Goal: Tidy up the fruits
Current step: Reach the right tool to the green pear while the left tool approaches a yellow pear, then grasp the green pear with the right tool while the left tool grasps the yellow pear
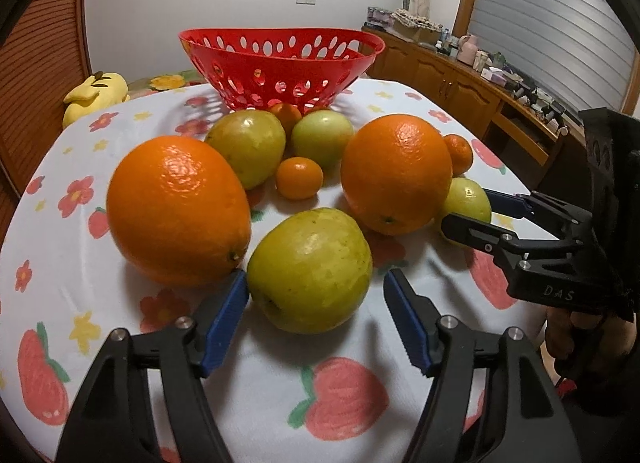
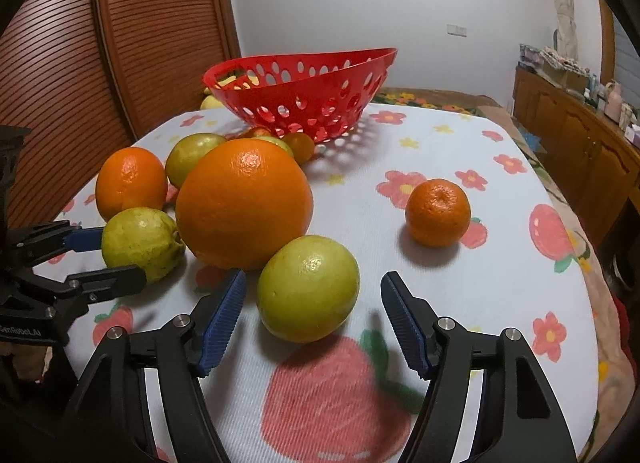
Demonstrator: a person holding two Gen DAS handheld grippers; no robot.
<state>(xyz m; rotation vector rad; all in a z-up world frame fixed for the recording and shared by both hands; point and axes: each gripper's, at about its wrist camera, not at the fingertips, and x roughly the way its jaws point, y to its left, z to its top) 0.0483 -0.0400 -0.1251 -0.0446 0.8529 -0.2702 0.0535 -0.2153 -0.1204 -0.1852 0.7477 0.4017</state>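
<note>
Left gripper (image 1: 316, 303) spread wide around a near green guava (image 1: 310, 271), not clenched. Right gripper (image 2: 312, 303) equally released around another guava (image 2: 308, 289). Far behind, red basket (image 1: 280, 67).

I see even, fairly bright indoor light from above: white glare spots sit on each big orange (image 1: 178, 209) and soft shadows fall toward me on the tablecloth (image 2: 460, 303). Both views bow hard at their dark corners, and the near strawberry print (image 2: 336, 395) smears softly.
</note>
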